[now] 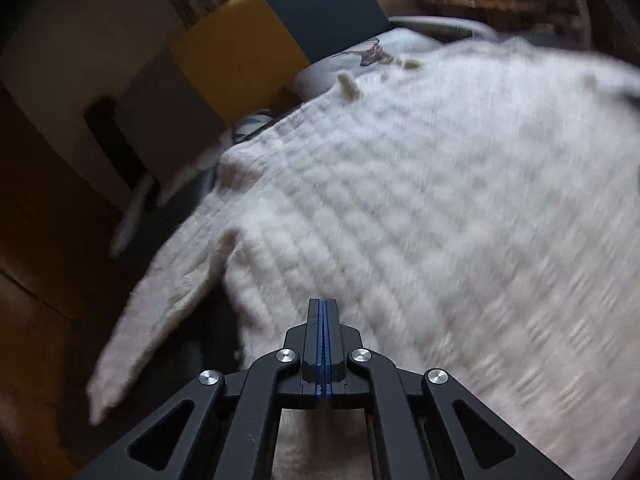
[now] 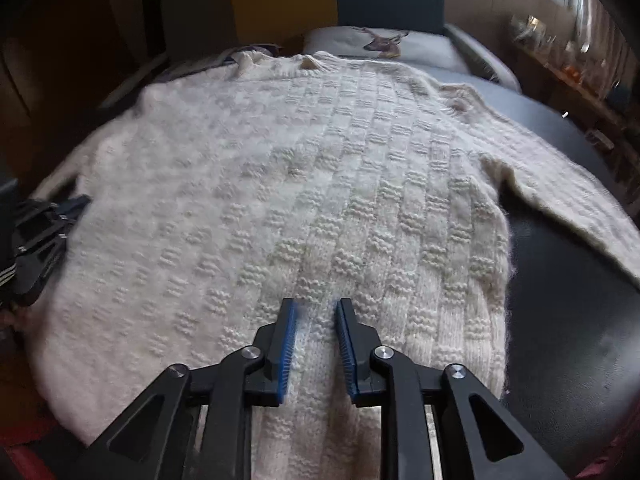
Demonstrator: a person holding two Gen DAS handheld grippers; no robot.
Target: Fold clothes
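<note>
Cream knitted sweater (image 2: pixel 304 184): spread flat across dark table (image 2: pixel 560 320), filling frame centre, sleeves out for folding. Right gripper (image 2: pixel 316 320): jaws apart, low centre, over hem. Left gripper (image 1: pixel 323 320): jaws together, apparently empty, at sweater's lower edge.

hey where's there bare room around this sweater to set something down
Bare dark tabletop lies right of the sweater, between its body and the outstretched right sleeve. The far end is crowded: a deer-print cushion borders the collar. The left sleeve overhangs the edge.
</note>
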